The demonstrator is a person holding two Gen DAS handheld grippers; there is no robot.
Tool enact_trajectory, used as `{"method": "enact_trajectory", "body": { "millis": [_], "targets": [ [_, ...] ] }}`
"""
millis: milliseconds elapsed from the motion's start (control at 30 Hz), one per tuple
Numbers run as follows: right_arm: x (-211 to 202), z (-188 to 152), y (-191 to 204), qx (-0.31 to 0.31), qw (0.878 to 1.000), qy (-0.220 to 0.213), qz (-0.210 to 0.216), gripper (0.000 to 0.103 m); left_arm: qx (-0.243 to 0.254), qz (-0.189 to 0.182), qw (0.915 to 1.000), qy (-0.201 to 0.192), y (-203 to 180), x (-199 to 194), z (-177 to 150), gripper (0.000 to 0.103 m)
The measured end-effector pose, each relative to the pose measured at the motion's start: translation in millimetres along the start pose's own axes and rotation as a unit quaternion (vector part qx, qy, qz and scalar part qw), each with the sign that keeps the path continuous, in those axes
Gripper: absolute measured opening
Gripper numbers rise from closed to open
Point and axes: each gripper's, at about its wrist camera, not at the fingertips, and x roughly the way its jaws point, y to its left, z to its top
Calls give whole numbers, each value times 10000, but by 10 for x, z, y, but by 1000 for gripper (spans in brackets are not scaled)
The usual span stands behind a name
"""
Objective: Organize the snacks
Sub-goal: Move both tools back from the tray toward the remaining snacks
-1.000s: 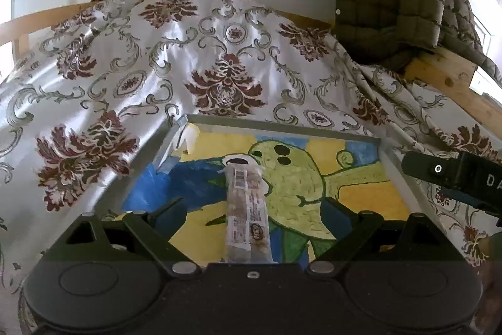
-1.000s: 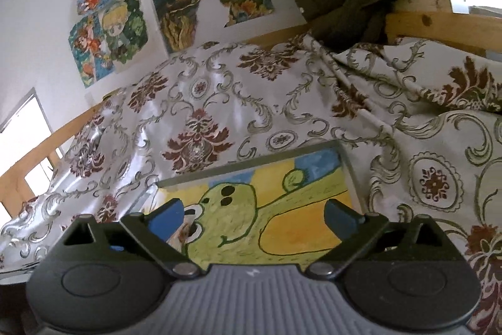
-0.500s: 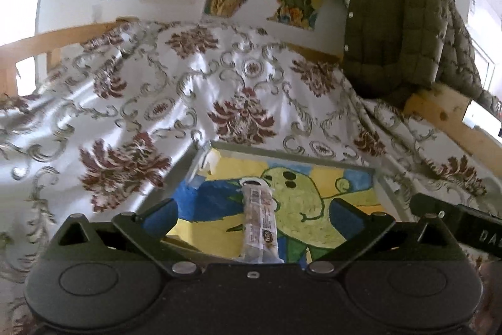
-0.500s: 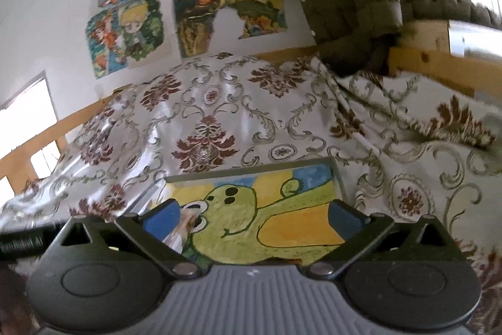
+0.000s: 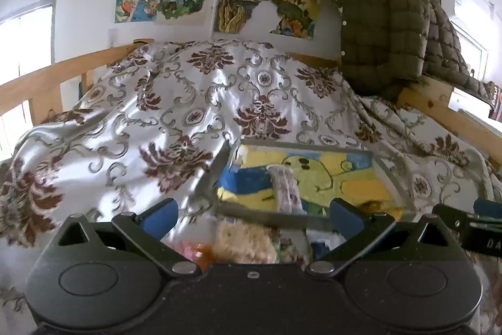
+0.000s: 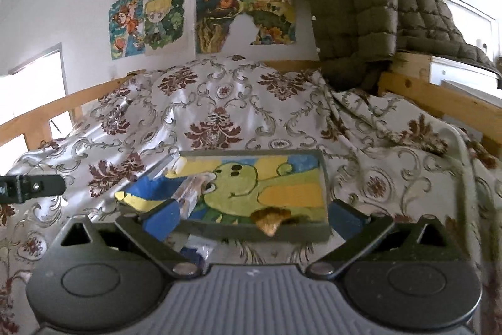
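Closest in: left claw (image 5: 252, 217), spread wide, pinching nothing. Same for the right claw (image 6: 254, 218): wide apart, empty.

Just under the left claw, on the near side of the tray (image 5: 273, 214): a puffy yellow packet (image 5: 244, 240) and a pink and orange packet (image 5: 194, 251), both blurry, both outside the tray and not yet put away.

Inside the tray: a long snack bar (image 5: 287, 187) lying on the frog picture, and a golden-brown snack (image 6: 269, 220) right by the tray's near wall.

All around the tray: a shiny flowered bed cover (image 5: 188, 102), soft and bumpy. Well behind the tray: a green jacket (image 5: 386, 30) over the bed rail.

Things that could go wrong, as a guess:
- Squashing the puffy packet by pinching too hard.
- Grabbing both loose packets at once, since they lie so close together.
- Bumping the tray's near wall and sliding it on the slippery cover.
- Knocking one claw into the other, with both so near the same side of the tray.
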Motion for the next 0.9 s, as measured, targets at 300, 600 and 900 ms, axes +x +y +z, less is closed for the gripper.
{"method": "enact_trajectory", "body": {
  "millis": [300,600,900],
  "targets": [
    [-415,-92,14,334,9990,-42,-280,103,121,-71,9999,6,78,-523,-221,102],
    [-674,-199,140,330,9989,186,-271,103,376,-83,9991,158,127,-821,-452,102],
    [-586,-399,483,-288,9933,1120,-21,103,1079,-160,9903,855,97,-605,-694,102]
  ]
}}
